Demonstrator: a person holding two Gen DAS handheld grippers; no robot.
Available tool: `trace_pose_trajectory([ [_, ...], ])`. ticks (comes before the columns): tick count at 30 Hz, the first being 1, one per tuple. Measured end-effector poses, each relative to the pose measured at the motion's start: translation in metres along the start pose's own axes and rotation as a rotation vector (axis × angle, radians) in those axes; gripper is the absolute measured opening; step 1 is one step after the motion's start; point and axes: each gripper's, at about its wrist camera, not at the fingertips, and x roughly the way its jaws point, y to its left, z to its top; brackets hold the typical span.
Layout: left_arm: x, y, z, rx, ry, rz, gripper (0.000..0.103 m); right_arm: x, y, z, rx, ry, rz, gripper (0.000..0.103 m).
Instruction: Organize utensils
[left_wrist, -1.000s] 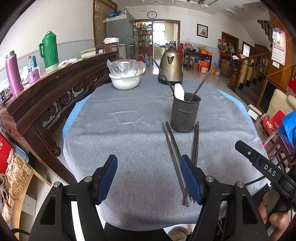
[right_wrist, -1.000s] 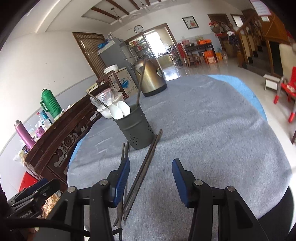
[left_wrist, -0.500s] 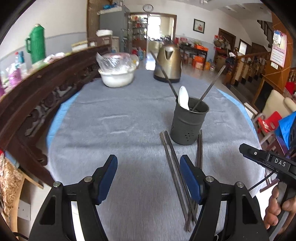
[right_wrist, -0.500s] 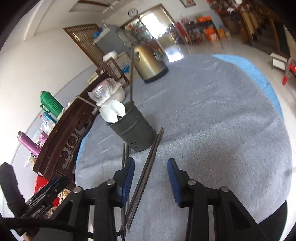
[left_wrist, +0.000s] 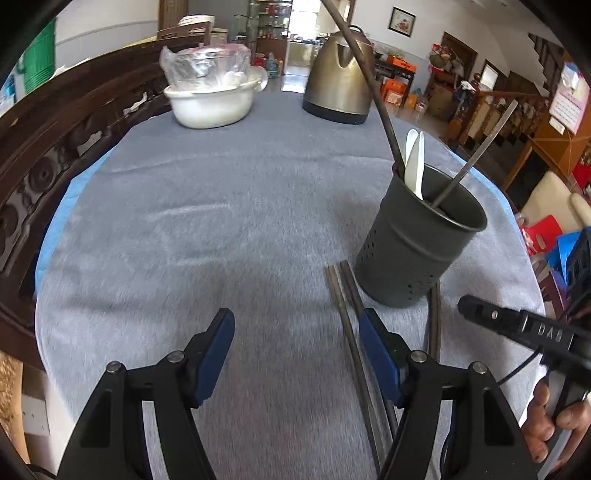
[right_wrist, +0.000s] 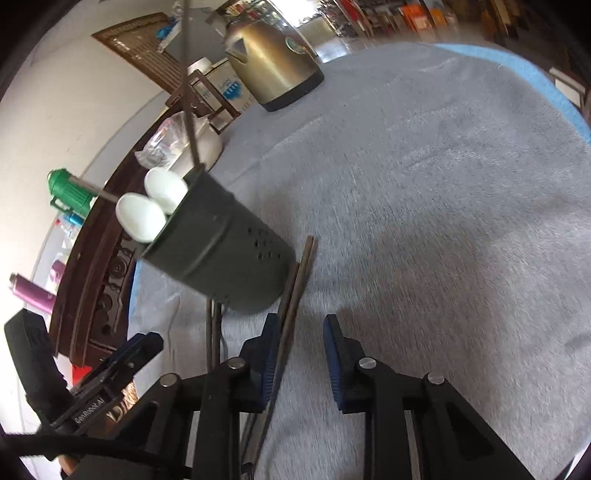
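A dark grey perforated utensil holder stands on the grey tablecloth, holding two white spoons and two dark chopsticks. It also shows in the right wrist view. Two pairs of dark chopsticks lie flat beside it: one pair to its left, one pair to its right. My left gripper is open and empty, its right finger over the left pair. My right gripper is open; the right pair lies between its fingers, by the left finger.
A brass kettle and a white bowl with a plastic-wrapped dish stand at the table's far end. A carved dark wooden bench back runs along the left. The table edge drops off at the right.
Both grippers have moved forward and lower toward the holder and the lying chopsticks. The right gripper has narrowed somewhat around the right pair.
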Motion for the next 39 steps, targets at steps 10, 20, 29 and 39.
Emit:
trace_pose_trajectory([
  [10, 0.029, 0.012, 0.021, 0.012, 0.053, -0.014, 0.059, 0.017, -0.008, 0.038, 0.08, -0.017, 0.006, 0.022],
  [20, 0.044, 0.006, 0.025, 0.055, 0.096, -0.042, 0.059, 0.042, 0.004, 0.052, 0.062, 0.005, -0.068, 0.018],
  [29, 0.052, 0.004, 0.03, 0.061, 0.118, -0.049, 0.059, 0.041, 0.012, 0.051, -0.035, 0.009, -0.166, 0.007],
  [39, 0.059, -0.01, 0.03, 0.115, 0.136, -0.047, 0.059, 0.029, -0.003, 0.047, -0.029, 0.004, -0.174, 0.007],
])
